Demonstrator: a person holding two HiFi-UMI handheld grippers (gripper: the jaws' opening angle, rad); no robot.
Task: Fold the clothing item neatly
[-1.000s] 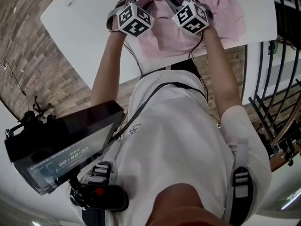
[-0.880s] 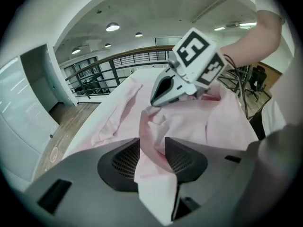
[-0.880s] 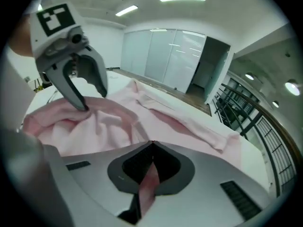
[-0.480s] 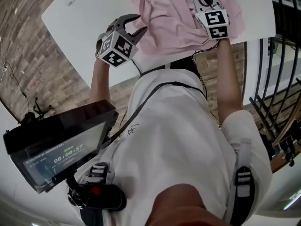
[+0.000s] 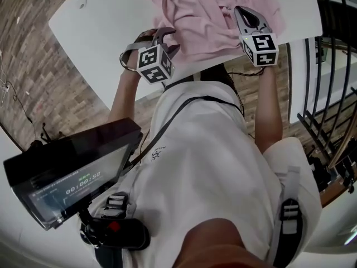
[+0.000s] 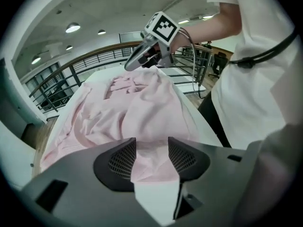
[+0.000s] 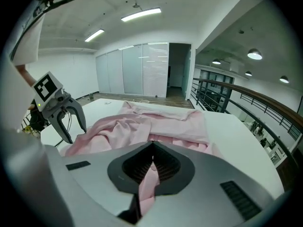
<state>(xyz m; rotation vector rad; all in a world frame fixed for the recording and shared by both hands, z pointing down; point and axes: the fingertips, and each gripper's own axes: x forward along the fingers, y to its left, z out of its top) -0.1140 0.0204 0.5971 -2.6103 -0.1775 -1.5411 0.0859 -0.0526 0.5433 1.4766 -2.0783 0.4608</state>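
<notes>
A pink garment (image 5: pixel 206 15) lies bunched at the near edge of the white tabletop (image 5: pixel 95 32). A black screen (image 5: pixel 67 172) hangs at the person's chest. The right gripper (image 5: pixel 241 13) pinches a fold. The left gripper (image 5: pixel 168 39) was off to the side half a second ago and is now at the hem. Its jaws have just been opening wide, with cloth loose between them. Below are a brick floor (image 5: pixel 33 82) and a black railing (image 5: pixel 329 94).

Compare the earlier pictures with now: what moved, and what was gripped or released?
Side by side a second ago, the grippers have parted. The left gripper drew back toward the person; its fingers have just been opening, pink garment loose between them. The right gripper moved right, pulling cloth along. Unchanged: its pinch on the garment.
</notes>
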